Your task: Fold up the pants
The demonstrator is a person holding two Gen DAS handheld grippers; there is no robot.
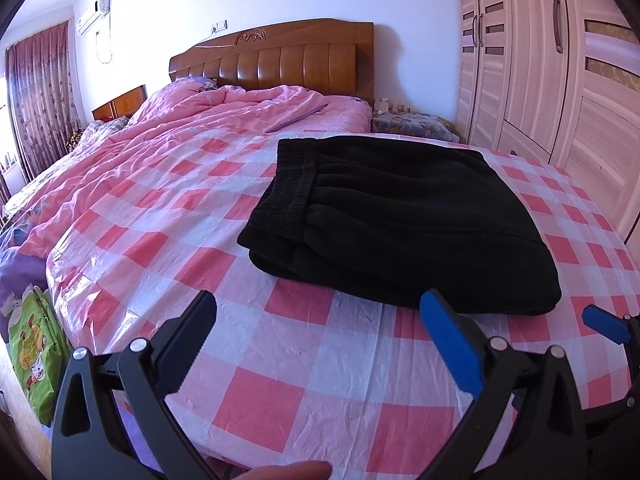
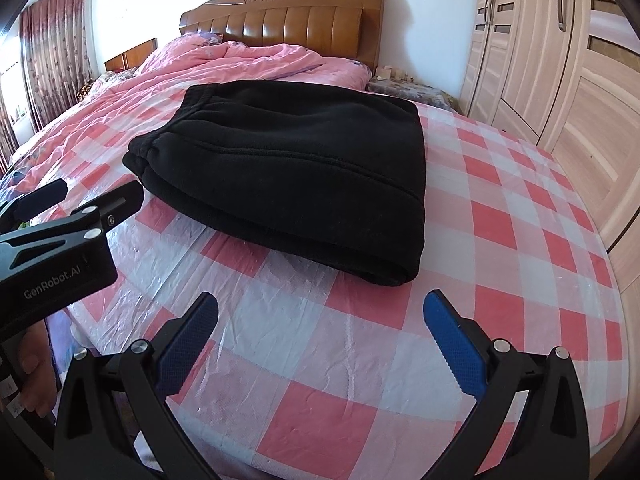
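Note:
Black fleece pants (image 1: pixel 400 220) (image 2: pixel 288 164) lie folded into a thick rectangle on the red-and-white checked plastic sheet (image 1: pixel 280 360) (image 2: pixel 360 340) that covers the bed. The elastic waistband faces the far left. My left gripper (image 1: pixel 318 308) hovers open just short of the pants' near edge, nothing between its fingers. My right gripper (image 2: pixel 320 312) is open too, a little back from the pants' near right corner, and holds nothing. In the right wrist view the left gripper's body (image 2: pixel 60 232) shows at the left, held by a hand (image 2: pixel 36 372).
A crumpled pink quilt (image 1: pixel 180 120) fills the far half of the bed below a wooden headboard (image 1: pixel 280 56). A tall wardrobe (image 1: pixel 540 60) stands along the right. A covered nightstand (image 1: pixel 412 122) sits beside the bed. A green bag (image 1: pixel 32 344) leans by the bed's left edge.

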